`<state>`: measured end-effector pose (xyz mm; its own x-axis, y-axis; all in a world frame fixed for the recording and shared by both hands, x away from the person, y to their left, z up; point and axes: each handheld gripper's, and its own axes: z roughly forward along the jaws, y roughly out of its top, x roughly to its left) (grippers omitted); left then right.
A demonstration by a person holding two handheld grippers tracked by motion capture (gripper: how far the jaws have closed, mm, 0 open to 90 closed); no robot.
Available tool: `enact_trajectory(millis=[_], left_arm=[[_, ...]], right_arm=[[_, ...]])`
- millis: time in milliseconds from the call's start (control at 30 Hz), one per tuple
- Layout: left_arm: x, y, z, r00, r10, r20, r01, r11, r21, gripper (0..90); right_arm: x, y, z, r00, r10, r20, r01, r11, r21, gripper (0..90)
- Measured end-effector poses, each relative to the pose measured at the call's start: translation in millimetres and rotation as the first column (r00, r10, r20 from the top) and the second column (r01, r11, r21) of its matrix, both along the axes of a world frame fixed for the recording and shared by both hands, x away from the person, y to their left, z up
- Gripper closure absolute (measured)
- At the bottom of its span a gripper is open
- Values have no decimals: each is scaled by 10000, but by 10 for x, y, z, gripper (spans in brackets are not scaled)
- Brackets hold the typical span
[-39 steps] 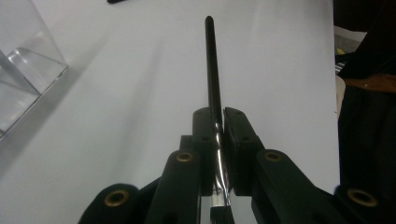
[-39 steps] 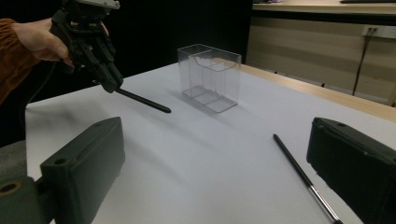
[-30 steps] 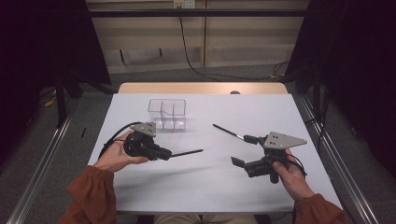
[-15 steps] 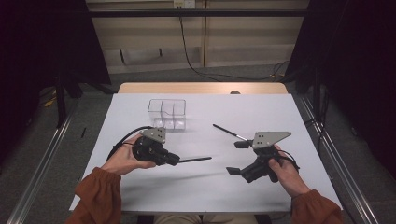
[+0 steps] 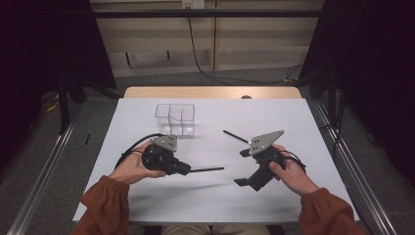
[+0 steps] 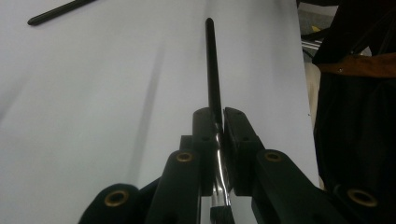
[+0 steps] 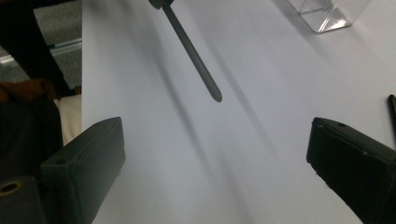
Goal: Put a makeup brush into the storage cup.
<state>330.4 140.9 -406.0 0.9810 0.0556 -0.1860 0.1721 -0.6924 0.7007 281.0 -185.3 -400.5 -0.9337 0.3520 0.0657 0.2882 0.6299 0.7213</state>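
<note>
We find the left gripper (image 5: 188,169) clamped on one black rod (image 5: 208,170); the right gripper (image 5: 243,168), jaws just widened and empty, leaves the second rod (image 5: 236,136) on the worktop (image 5: 313,127), the clear organizer (image 5: 175,119) unfilled.

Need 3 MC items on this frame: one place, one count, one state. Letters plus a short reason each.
1. Where does the clear container stand?
A. far half of the table, left of centre
B. near edge, by the right hand
C. on the floor

2. How many thin black rods are there?
A. one
B. two
C. four

3. What state is the right claw in?
A. shut on a rod
B. open with nothing between its jaws
C. shut on the container

Answers:
1 A: the high view shows it beyond the left claw, on the far left part of the white top.
2 B: one held rod sits in the left claw, one loose rod lies on the table.
3 B: the right gripper view shows its jaws wide apart over bare table; they have just been opening.
</note>
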Motion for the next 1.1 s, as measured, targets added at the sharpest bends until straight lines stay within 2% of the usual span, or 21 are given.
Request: enact_trajectory(millis=[100, 300, 433, 600, 667, 733, 767, 833, 933, 1100], left_arm=[[1, -17, 3, 10000, -73, 1, 73, 9999, 97, 839], [-2, -64, 9, 9997, -248, 6, 248, 9995, 189, 839], [0, -95, 14, 9996, -270, 16, 269, 9992, 279, 839], [-9, -135, 26, 9991, -423, -10, 423, 9986, 307, 839], [-16, -150, 24, 9989, -469, 4, 469, 9984, 303, 839], [-16, -162, 23, 9987, -508, -3, 508, 9981, 353, 839], [-17, -169, 19, 9985, -544, -8, 544, 9979, 343, 839], [-19, -176, 16, 9986, -528, -36, 529, 9981, 321, 839], [-14, -189, 2, 9983, -576, -58, 578, 9977, 348, 839], [-23, -216, -9, 9977, -659, -158, 664, 9973, 316, 839]], right_arm=[[23, 33, 1, 9981, 553, -275, -561, 9979, -326, 29], [56, 152, -6, 9939, 1003, -457, -1051, 9873, -1188, 47], [94, 237, -44, 9872, 1392, -773, -1504, 9748, -1648, 53], [153, 306, -40, 9777, 1775, -1126, -1982, 9569, -2125, 164], [169, 333, -41, 9744, 1826, -1309, -2100, 9474, -2414, 197], [186, 358, -42, 9721, 1945, -1309, -2235, 9378, -2658, 269], [189, 371, -43, 9697, 1971, -1443, -2310, 9320, -2792, 289], [196, 402, -47, 9697, 1985, -1424, -2344, 9201, -3138, 305], [212, 432, -18, 9671, 2090, -1451, -2456, 9156, -3182, 376], [249, 500, -60, 9608, 2150, -1748, -2664, 8903, -3693, 443]])
